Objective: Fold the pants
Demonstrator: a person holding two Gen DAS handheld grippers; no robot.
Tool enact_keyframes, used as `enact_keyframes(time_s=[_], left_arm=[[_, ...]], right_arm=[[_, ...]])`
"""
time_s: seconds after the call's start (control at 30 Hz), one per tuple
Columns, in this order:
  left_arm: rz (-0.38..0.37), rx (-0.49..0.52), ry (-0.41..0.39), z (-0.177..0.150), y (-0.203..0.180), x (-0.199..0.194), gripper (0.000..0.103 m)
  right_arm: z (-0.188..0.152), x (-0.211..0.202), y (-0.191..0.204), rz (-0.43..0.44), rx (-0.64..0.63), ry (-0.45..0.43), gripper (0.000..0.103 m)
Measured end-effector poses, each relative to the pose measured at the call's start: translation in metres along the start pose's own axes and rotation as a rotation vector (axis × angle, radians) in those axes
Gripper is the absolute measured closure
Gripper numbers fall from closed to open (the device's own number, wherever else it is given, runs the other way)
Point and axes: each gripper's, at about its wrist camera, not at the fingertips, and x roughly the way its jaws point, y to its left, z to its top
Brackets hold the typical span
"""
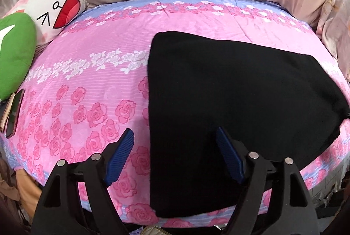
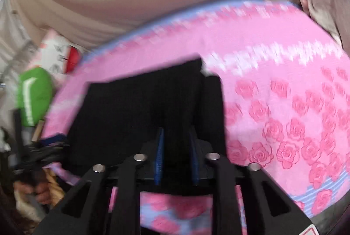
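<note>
Evidently mid-fold: right gripper (image 2: 176, 143) clamped on a fold of the black pants (image 1: 229, 103) to carry it over, left gripper (image 1: 174, 136) spread wide, empty, above the bedspread (image 1: 87, 86).

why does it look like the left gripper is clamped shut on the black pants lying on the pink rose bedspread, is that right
Not quite. In the left wrist view the left gripper stands open above the bed, its blue pads spread wide with nothing pinched between them. The black pants do lie on the pink rose bedspread. The gripper closed on the pants is the right gripper, in the right wrist view.
</note>
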Motion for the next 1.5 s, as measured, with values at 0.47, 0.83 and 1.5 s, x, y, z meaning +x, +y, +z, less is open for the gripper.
enact_keyframes(time_s=[0.47,0.83,1.5], left_arm=[[0.048,0.032,-0.002,-0.008,-0.01,0.004,0.018],[0.055,0.023,-0.01,-0.008,-0.009,0.007,0.013],[-0.467,-0.23,0.126,-0.011,0.019,0.019,0.005]], right_arm=[[0.011,-0.021,0.021,-0.012,-0.093,-0.074,0.076],[0.031,0.031,0.023,-0.064,-0.124,-0.009,0.066],[-0.031,0.038,-0.055,0.066,0.166,0.156,0.016]])
